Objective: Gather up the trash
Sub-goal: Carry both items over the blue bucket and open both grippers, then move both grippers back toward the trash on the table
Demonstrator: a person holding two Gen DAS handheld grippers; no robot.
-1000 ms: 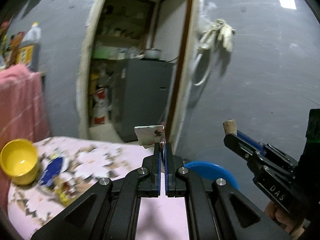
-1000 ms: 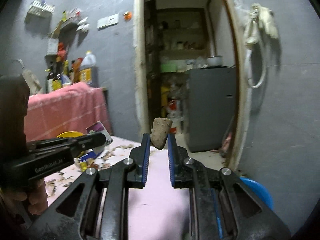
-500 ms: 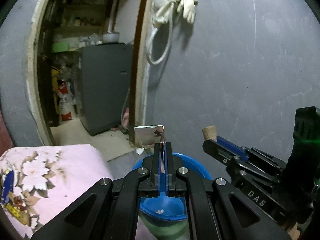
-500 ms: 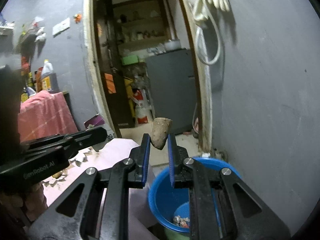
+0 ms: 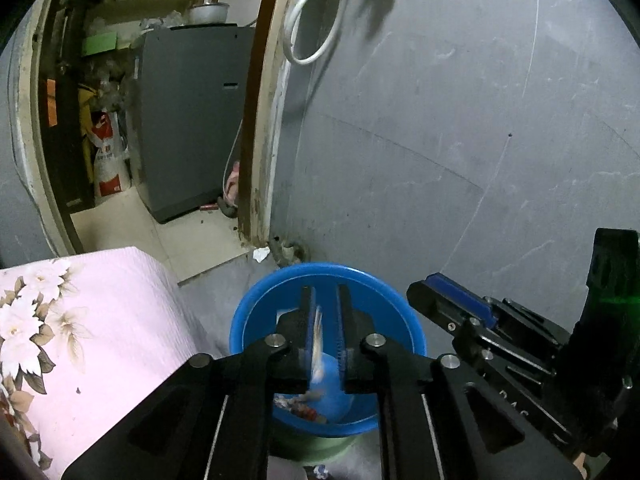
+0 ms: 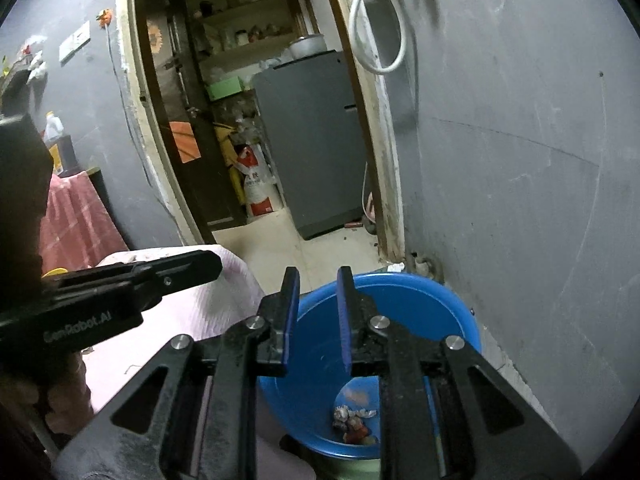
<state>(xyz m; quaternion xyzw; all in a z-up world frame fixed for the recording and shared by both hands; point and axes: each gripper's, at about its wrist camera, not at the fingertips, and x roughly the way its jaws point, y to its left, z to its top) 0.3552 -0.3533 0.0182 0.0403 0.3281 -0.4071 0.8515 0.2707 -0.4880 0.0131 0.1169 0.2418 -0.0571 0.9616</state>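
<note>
- My left claw point(image 5: 324, 308) is parted to a narrow gap; a blurred scrap point(image 5: 317, 344) shows between the blue pads, and I cannot tell whether it touches either one.
- My right claw point(image 6: 318, 292) is open a little wider, with nothing between its flat blue pads.
- Both claws hang over the bucket point(image 6: 452, 304), a round, smooth blue plastic tub on the floor beside the table.
- Crumpled trash point(image 6: 354, 424) lies at the bucket's bottom.
- The table point(image 5: 104, 320) to the left wears a ribbed pink cloth printed with pale flowers.
- Behind the bucket stands a scuffed grey wall point(image 5: 460, 140); a white hose point(image 6: 380, 36) loops by the doorway.
- Through the door stands a boxy grey fridge point(image 6: 316, 140).
</note>
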